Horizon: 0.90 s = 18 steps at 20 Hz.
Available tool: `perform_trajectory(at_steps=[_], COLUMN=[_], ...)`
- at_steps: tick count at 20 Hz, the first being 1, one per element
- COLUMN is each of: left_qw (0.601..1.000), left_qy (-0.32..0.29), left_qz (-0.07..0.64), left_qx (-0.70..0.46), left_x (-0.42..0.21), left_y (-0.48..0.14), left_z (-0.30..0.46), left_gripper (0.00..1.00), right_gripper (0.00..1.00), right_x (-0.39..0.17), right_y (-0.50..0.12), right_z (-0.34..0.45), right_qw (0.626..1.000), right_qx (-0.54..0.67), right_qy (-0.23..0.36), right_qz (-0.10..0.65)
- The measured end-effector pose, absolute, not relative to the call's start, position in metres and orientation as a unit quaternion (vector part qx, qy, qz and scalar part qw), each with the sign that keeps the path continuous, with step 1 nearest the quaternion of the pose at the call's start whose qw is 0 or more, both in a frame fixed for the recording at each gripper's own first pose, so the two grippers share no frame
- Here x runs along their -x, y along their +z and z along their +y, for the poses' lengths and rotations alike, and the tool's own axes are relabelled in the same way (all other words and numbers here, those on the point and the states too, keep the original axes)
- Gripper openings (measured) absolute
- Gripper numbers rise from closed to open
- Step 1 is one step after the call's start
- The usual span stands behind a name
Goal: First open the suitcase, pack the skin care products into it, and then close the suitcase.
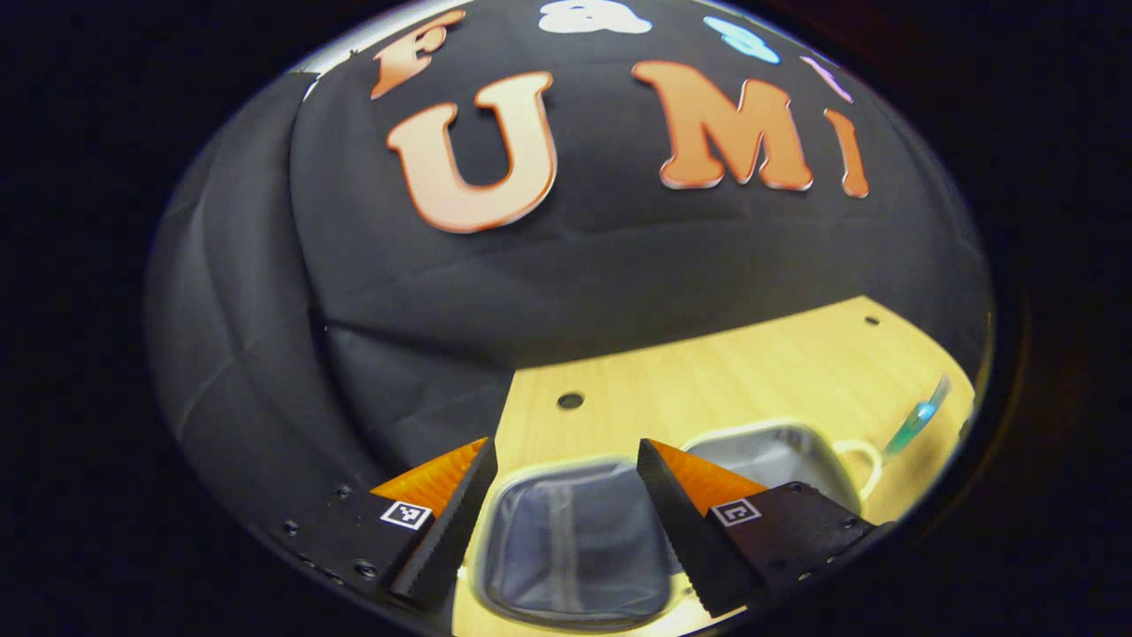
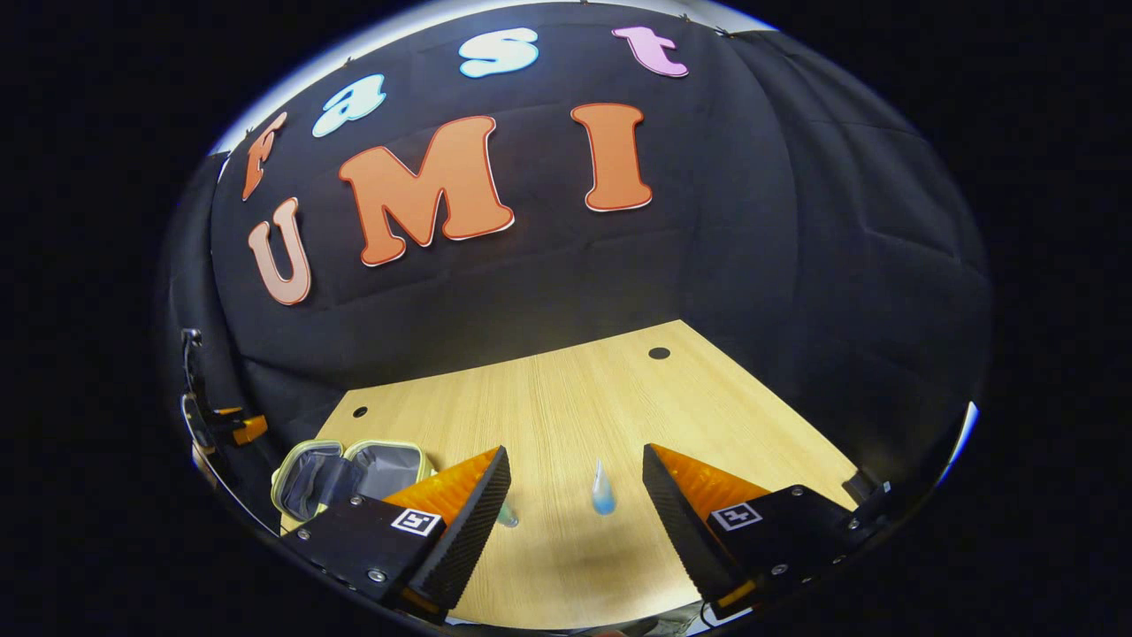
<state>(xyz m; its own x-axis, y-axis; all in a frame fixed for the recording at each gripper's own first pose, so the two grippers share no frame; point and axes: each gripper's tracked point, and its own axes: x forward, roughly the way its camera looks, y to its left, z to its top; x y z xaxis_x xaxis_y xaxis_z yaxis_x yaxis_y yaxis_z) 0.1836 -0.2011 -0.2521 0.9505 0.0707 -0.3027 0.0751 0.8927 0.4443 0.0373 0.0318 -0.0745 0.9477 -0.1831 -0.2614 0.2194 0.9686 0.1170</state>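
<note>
Left gripper (image 1: 566, 522): jaws spread wide, holding nothing, poised above the open suitcase (image 1: 575, 548), a small pale-rimmed case with grey lining lying flat in two halves on the wooden table (image 1: 707, 380). Carry loop (image 1: 862, 464) at the far half's end. Beyond the loop, a teal skin care tube (image 1: 915, 425) lying on the tabletop, blurred.

Right gripper (image 2: 575, 518): jaws likewise spread wide, empty, above bare wood. Blue-tipped tube (image 2: 602, 489) on the table between the fingers, untouched. Second small tube (image 2: 507, 514) just beside the left finger, partly hidden. Open suitcase (image 2: 354, 478) off to the left, near the table's edge.
</note>
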Motion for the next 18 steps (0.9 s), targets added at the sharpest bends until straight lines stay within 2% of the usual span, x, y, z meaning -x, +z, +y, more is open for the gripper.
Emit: perform_trajectory(at_steps=[6,10,13,18], left_qw=[0.984,0.986,0.983,0.978], left_qy=[-0.057,-0.090,-0.115,-0.130], left_qz=[0.081,0.054,0.057,0.101], left_qx=[-0.149,-0.126,-0.135,-0.129], left_x=[-0.163,-0.146,-0.138,-0.137], left_y=[-0.237,-0.255,-0.293,-0.372], left_z=[-0.351,-0.442,-0.500,-0.557], left_gripper=[0.98,0.98,0.98,0.98], right_gripper=[0.95,0.95,0.95,0.95], right_x=[-0.045,-0.043,-0.045,-0.048], right_y=[-0.079,-0.089,-0.102,-0.134], right_z=[0.026,0.012,-0.001,-0.013], right_qw=[0.987,0.986,0.984,0.978], right_qx=[-0.057,-0.046,-0.034,-0.038], right_qy=[-0.054,-0.037,-0.031,-0.018], right_qz=[0.143,0.159,0.172,0.205])
